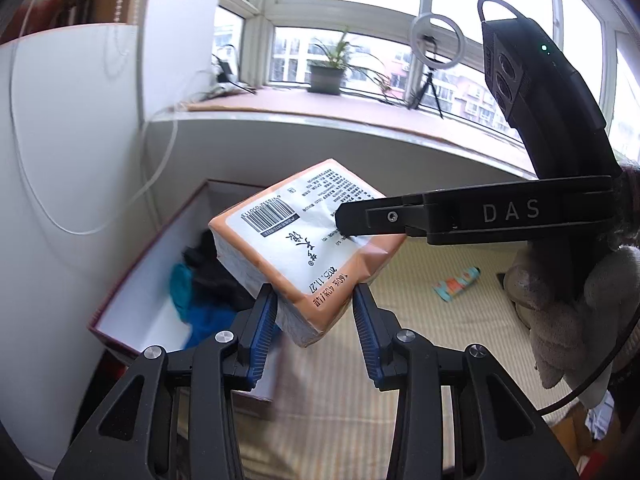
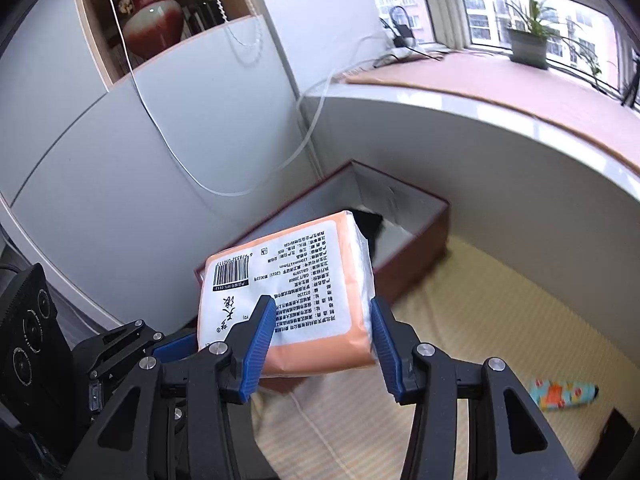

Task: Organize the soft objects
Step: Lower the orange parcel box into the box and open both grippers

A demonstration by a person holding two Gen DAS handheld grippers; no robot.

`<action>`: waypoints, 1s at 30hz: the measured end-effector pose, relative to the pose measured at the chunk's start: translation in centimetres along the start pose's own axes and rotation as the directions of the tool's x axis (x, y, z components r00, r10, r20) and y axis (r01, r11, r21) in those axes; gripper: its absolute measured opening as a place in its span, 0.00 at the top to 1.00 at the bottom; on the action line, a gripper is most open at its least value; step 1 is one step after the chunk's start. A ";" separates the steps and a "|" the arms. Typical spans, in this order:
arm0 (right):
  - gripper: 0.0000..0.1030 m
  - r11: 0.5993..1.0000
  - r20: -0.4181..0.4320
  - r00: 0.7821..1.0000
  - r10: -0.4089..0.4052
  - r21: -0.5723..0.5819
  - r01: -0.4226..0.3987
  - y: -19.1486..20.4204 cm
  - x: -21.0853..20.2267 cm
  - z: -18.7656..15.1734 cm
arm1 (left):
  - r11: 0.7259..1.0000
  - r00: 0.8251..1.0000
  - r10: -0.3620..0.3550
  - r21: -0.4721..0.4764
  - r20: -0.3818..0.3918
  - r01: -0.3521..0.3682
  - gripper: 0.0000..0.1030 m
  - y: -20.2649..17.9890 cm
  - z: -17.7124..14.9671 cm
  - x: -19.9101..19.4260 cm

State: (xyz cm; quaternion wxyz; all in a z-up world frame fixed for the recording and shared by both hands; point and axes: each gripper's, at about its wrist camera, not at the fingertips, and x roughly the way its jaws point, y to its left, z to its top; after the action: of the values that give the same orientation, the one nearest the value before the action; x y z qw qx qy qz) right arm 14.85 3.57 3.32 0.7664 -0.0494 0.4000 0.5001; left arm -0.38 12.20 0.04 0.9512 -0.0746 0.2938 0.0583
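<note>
Both grippers hold one tissue pack (image 1: 296,248) in the air, above the near edge of an open box (image 1: 132,280) that stands in the corner below the window ledge (image 1: 360,120). The left gripper (image 1: 314,316) has its jaws closed to a narrow gap on one corner of the pack; the right gripper (image 2: 322,336) clamps the opposite end, its blue pads pressing the top label and the side.

As for progress, I judge the job partly done — dark and blue cloth items (image 1: 204,292) already lie bunched inside the box, and the pack looks to be on its way there but is not yet in. A small patterned item (image 1: 456,280) lies alone on the mat (image 1: 440,340), well apart from the box, so at least that one seems left to gather.

The pack is a squat block in thin glossy film, orange with a white printed label and a barcode; its sides show white stacked tissue through the wrap, and the film puckers where the right gripper's finger bears on it — soft stuff that gives under a grip. The box is stiff card, dark red outside and plain white inside. The mat is a pale woven surface with fine ribs. The person's right hand (image 1: 568,300) wears a fuzzy grey glove.
</note>
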 end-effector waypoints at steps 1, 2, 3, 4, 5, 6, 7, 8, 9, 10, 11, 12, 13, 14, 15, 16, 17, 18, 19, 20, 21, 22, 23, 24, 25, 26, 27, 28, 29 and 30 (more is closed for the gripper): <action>0.57 1.000 0.001 1.000 0.005 -0.004 -0.005 0.4 0.5 0.5 | 1.000 1.000 0.008 -0.002 0.003 -0.008 0.64 0.5 0.1 0.0; 0.57 1.000 -0.002 1.000 0.012 -0.015 -0.012 1.1 1.5 1.2 | 1.000 1.000 0.017 -0.004 0.006 -0.017 0.64 1.0 0.3 0.0; 0.57 1.000 -0.002 1.000 0.016 -0.021 -0.016 1.2 1.7 1.4 | 1.000 1.000 0.023 -0.008 0.006 -0.023 0.64 1.5 0.3 0.0; 0.57 0.999 -0.004 1.000 0.020 -0.027 -0.020 1.5 2.2 1.7 | 0.999 1.000 0.030 -0.016 0.005 -0.030 0.64 2.2 0.4 0.1; 0.57 0.999 -0.008 1.000 0.022 -0.035 -0.022 1.8 2.7 2.0 | 0.999 0.999 0.035 -0.021 0.003 -0.034 0.64 2.8 0.5 0.1; 0.57 0.999 -0.010 1.000 0.023 -0.041 -0.023 2.0 3.2 2.3 | 0.999 0.999 0.039 -0.027 0.000 -0.039 0.64 3.3 0.6 0.1; 0.57 0.999 -0.012 1.000 0.024 -0.048 -0.025 2.3 3.7 2.5 | 0.998 0.999 0.046 -0.035 -0.003 -0.046 0.64 3.9 0.6 0.2; 0.57 0.998 -0.014 1.000 0.026 -0.053 -0.027 2.4 3.9 2.5 | 0.998 0.999 0.051 -0.038 -0.006 -0.051 0.64 4.3 0.6 0.3; 0.57 0.998 -0.018 0.999 0.029 -0.058 -0.030 2.7 4.5 2.7 | 0.998 0.998 0.056 -0.043 -0.009 -0.056 0.64 4.7 0.5 0.4; 0.57 0.998 -0.021 0.999 0.031 -0.061 -0.032 2.9 4.9 2.8 | 0.997 0.998 0.059 -0.048 -0.013 -0.060 0.64 5.1 0.5 0.6; 0.57 0.997 -0.023 0.999 0.031 -0.064 -0.032 3.1 5.3 3.0 | 0.996 0.998 0.063 -0.056 -0.022 -0.064 0.64 5.6 0.4 0.8; 0.57 0.997 -0.025 0.999 0.030 -0.066 -0.032 3.3 5.8 3.1 | 0.996 0.997 0.066 -0.061 -0.026 -0.068 0.64 6.0 0.4 1.0; 0.57 0.997 -0.027 0.999 0.030 -0.066 -0.032 3.4 6.4 3.1 | 0.995 0.997 0.072 -0.067 -0.032 -0.074 0.64 6.4 0.2 1.2; 0.57 0.997 -0.030 0.999 0.029 -0.065 -0.031 3.6 7.0 3.0 | 0.995 0.996 0.076 -0.068 -0.036 -0.079 0.64 6.6 0.1 1.4; 0.57 0.997 -0.030 0.999 0.025 -0.066 -0.027 3.8 7.3 3.0 | 0.994 0.996 0.081 -0.068 -0.042 -0.083 0.64 6.9 0.1 1.6; 0.57 0.998 -0.030 0.999 0.016 -0.066 -0.018 3.9 7.8 2.8 | 0.994 0.995 0.088 -0.068 -0.050 -0.091 0.64 7.1 0.0 1.9; 0.57 0.998 -0.030 1.000 0.007 -0.064 -0.009 4.0 8.2 2.7 | 0.992 0.994 0.096 -0.072 -0.056 -0.100 0.64 7.3 -0.1 2.1; 0.57 0.998 -0.030 1.000 -0.006 -0.059 0.005 4.0 8.6 2.6 | 0.991 0.993 0.103 -0.074 -0.061 -0.108 0.64 7.5 -0.2 2.3; 0.57 0.998 -0.026 0.999 -0.024 -0.052 0.023 4.0 9.0 2.5 | 0.990 0.991 0.113 -0.071 -0.071 -0.118 0.64 7.6 -0.3 2.6; 0.56 0.998 -0.021 0.999 -0.047 -0.043 0.046 3.8 9.3 2.4 | 0.990 0.990 0.118 -0.071 -0.077 -0.124 0.64 7.6 -0.4 2.7; 0.55 0.998 -0.017 0.998 -0.060 -0.032 0.059 3.6 9.4 2.5 | 0.988 0.989 0.126 -0.075 -0.078 -0.132 0.63 7.6 -0.5 2.7; 0.50 0.998 -0.013 0.998 -0.063 -0.020 0.063 3.4 9.4 2.3 | 0.988 0.989 0.128 -0.076 -0.078 -0.134 0.63 7.6 -0.6 2.7; 0.45 0.998 -0.011 0.998 -0.060 -0.009 0.060 3.1 9.4 2.3 | 0.988 0.989 0.128 -0.071 -0.077 -0.134 0.63 7.5 -0.6 2.7; 0.44 0.998 -0.010 0.998 -0.055 0.001 0.055 2.8 9.3 2.1 | 0.988 0.989 0.132 -0.067 -0.074 -0.137 0.63 7.5 -0.5 2.7; 0.43 0.999 -0.011 0.999 -0.053 0.005 0.053 2.6 9.2 1.9 | 0.988 0.988 0.137 -0.062 -0.070 -0.141 0.63 7.4 -0.5 2.6; 0.43 0.998 -0.012 0.998 -0.056 0.003 0.057 2.4 9.0 1.7 | 0.988 0.988 0.140 -0.060 -0.068 -0.144 0.63 7.2 -0.5 2.5; 0.43 0.998 -0.011 0.998 -0.064 0.002 0.064 2.2 8.7 1.5 | 0.988 0.988 0.139 -0.063 -0.067 -0.143 0.63 7.1 -0.5 2.4; 0.42 0.998 -0.009 0.998 -0.070 0.003 0.070 2.0 8.5 1.3 | 0.988 0.988 0.135 -0.065 -0.068 -0.140 0.63 7.0 -0.5 2.5; 0.41 0.997 -0.005 0.997 -0.074 0.008 0.074 1.7 8.2 1.1 | 0.989 0.989 0.130 -0.066 -0.071 -0.135 0.63 6.9 -0.5 2.5; 0.40 0.997 0.000 0.997 -0.075 0.017 0.075 1.2 7.8 0.8 | 0.989 0.989 0.130 -0.065 -0.070 -0.134 0.63 6.7 -0.5 2.5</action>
State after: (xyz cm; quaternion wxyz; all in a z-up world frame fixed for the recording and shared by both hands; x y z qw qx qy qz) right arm 15.70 10.22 -0.88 0.7852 -0.0580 0.4018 0.4675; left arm 0.33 18.87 -2.55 0.9318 -0.0901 0.3271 0.1288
